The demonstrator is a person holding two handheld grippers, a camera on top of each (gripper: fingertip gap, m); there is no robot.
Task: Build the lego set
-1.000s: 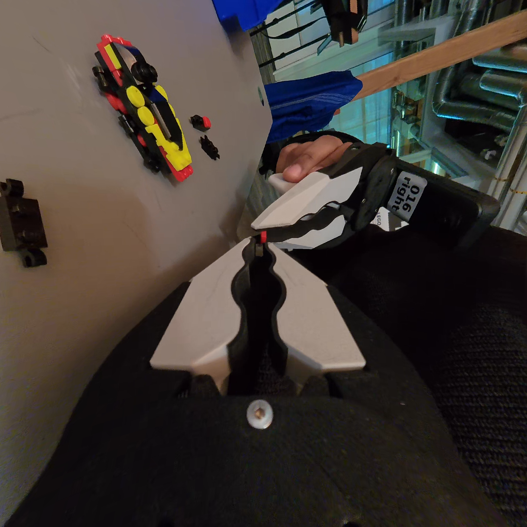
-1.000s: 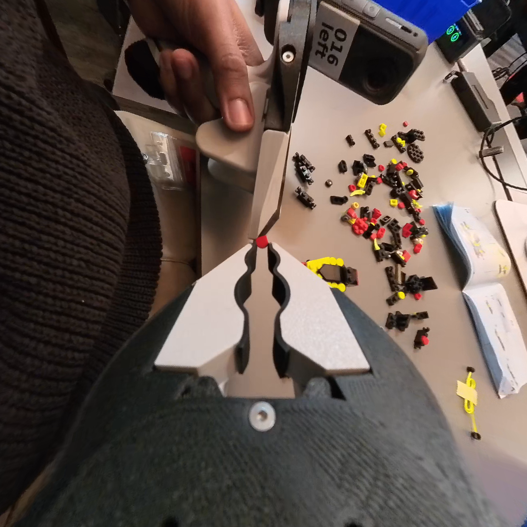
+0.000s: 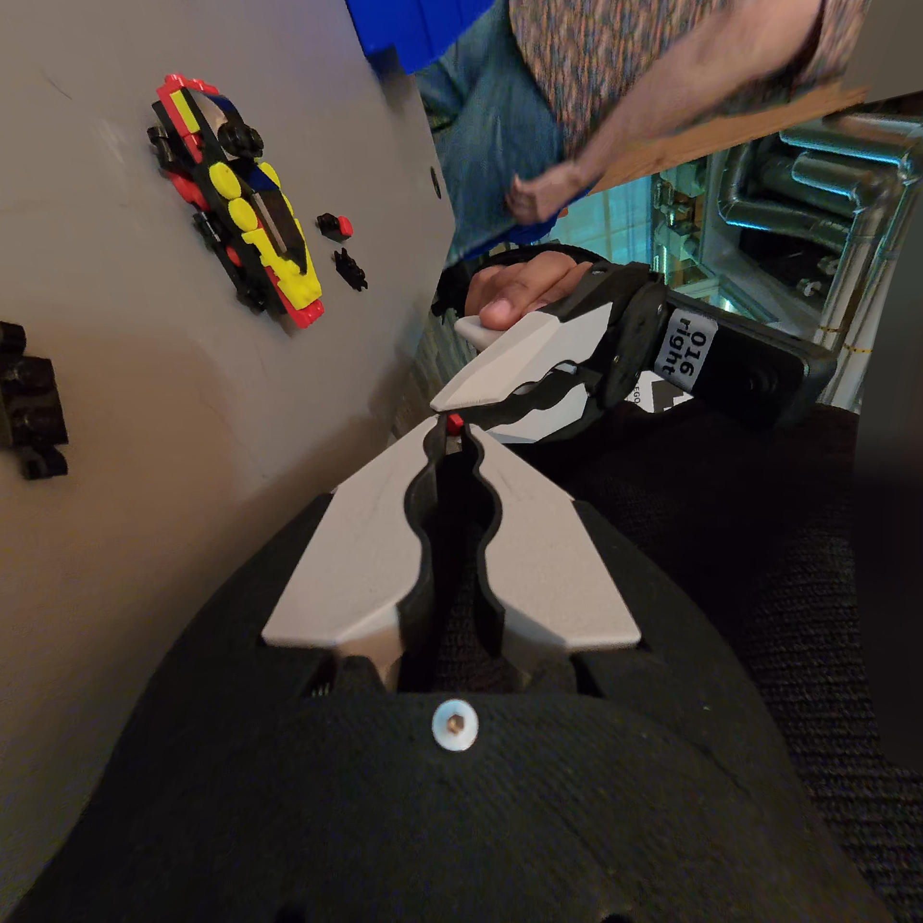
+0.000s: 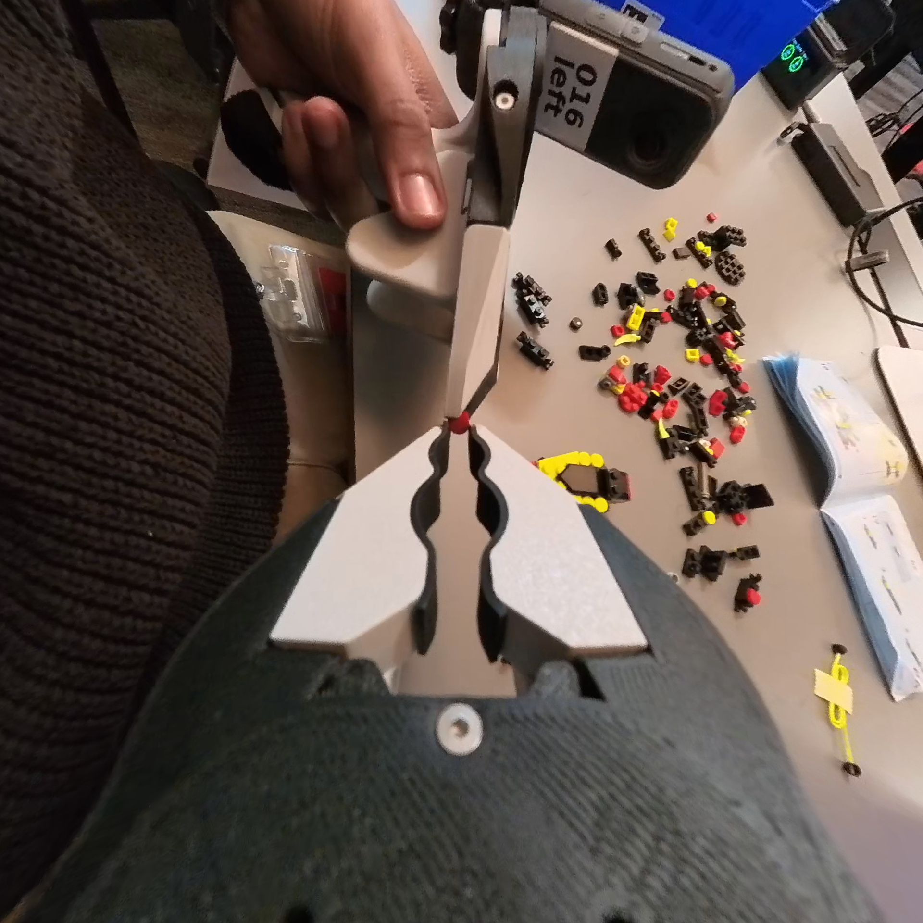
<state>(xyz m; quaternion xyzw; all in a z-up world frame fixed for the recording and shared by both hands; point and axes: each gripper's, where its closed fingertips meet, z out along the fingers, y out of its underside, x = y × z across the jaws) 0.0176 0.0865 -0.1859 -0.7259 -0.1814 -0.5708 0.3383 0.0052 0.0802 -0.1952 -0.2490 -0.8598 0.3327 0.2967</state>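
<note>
right gripper: jaws pinch small red stud | left gripper: jaws narrow, tips on same stud, grip unclear | I'd hold alignment, squeeze gently above surface

Lettered white stickers beside cameras

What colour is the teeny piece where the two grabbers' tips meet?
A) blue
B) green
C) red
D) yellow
C: a tiny red piece sits right where the tips of the right gripper and the left gripper come together, and it shows red in both views.
</note>
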